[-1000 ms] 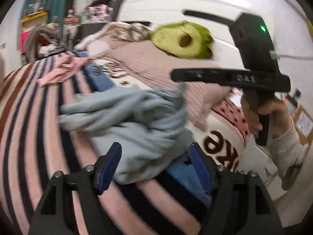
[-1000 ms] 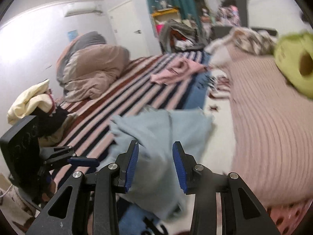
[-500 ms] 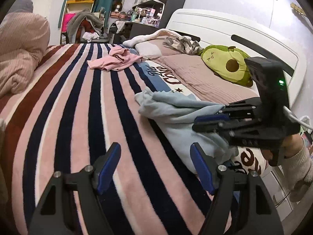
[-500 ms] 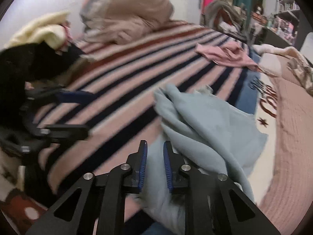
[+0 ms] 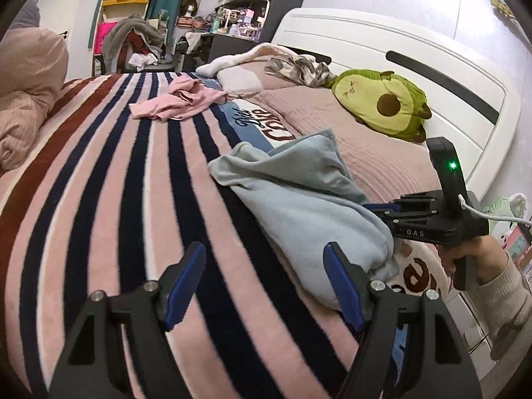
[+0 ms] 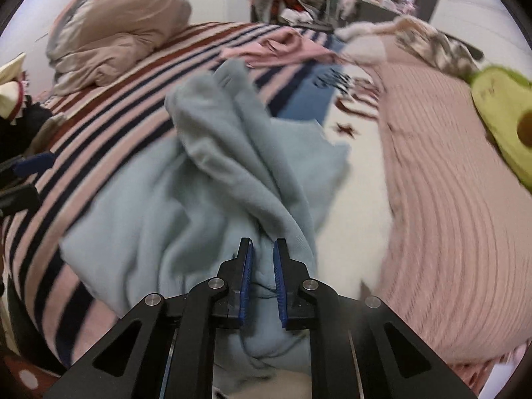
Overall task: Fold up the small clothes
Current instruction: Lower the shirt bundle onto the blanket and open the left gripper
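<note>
- Since half a second ago, the right gripper (image 6: 262, 259) has narrowed its blue pads (image 6: 246, 281) onto a bunched fold of the light blue garment (image 6: 212, 173), and the cloth now trails away from it across the bed rather than lying heaped to one side
- The right gripper's jaws stand close together with a ridge of blue fabric pinched between them; in the left wrist view the same tool (image 5: 429, 216) sits at the garment's (image 5: 299, 199) near end, gripped by a hand (image 5: 465, 256) in a cream sleeve
- The left gripper (image 5: 266, 282) hangs with its jaws spread wide and nothing between them, just beside the garment's rounded lower edge, over the striped blanket (image 5: 99, 183)
- The garment lies crumpled across the line where the striped blanket meets the ribbed pink bedspread (image 5: 372, 153), part raised in a soft peak
- It looks like thick, fleecy knit: light, limp and unlikely to slip, but apt to sag and bunch wherever it is held at one point only
- A sound second hold, by this onlooker's reckoning, would be a hem or corner well apart from the right gripper's pinch, so the cloth can be pulled flat between the two tools
- Farther off lie a pink garment (image 5: 176, 101), an avocado plush toy (image 5: 382, 106) by the white headboard (image 5: 365, 40) and a bundled beige duvet (image 6: 116, 33)
</note>
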Demonstrator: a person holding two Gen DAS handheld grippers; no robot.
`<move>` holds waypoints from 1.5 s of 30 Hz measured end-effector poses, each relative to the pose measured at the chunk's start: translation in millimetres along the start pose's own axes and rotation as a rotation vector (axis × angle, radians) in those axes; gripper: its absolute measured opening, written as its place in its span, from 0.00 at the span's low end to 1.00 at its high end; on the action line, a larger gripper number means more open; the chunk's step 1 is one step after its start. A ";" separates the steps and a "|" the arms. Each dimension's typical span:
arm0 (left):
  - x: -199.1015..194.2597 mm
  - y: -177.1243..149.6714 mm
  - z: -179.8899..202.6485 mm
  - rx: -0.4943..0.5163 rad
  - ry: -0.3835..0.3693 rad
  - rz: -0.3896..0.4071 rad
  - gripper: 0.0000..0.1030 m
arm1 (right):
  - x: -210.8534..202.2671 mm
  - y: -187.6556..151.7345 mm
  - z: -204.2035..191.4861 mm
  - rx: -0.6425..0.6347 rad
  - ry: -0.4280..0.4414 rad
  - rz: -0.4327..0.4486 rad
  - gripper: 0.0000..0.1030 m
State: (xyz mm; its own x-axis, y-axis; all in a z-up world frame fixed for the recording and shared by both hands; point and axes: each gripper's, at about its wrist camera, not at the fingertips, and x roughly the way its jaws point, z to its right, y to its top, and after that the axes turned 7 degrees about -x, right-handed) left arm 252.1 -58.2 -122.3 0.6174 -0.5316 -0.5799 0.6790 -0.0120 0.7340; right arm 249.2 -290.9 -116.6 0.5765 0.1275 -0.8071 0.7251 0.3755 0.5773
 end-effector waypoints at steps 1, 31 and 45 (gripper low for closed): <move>2.4 0.8 2.4 0.003 -0.001 -0.004 0.67 | 1.0 -2.0 5.0 0.015 0.010 -0.001 0.06; 63.9 14.3 17.3 0.073 -0.041 -0.128 0.68 | 14.9 1.8 59.4 0.106 0.075 0.042 0.11; 58.2 -2.6 19.7 0.020 -0.137 -0.175 0.61 | -13.9 -38.5 46.7 0.256 0.308 0.082 0.56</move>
State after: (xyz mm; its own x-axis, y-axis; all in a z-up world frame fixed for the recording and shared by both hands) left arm 278.4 -105.8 -150.9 0.4299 -0.6298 -0.6469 0.7626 -0.1303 0.6336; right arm 230.9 -350.0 -121.9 0.5252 0.4308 -0.7339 0.7740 0.1167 0.6224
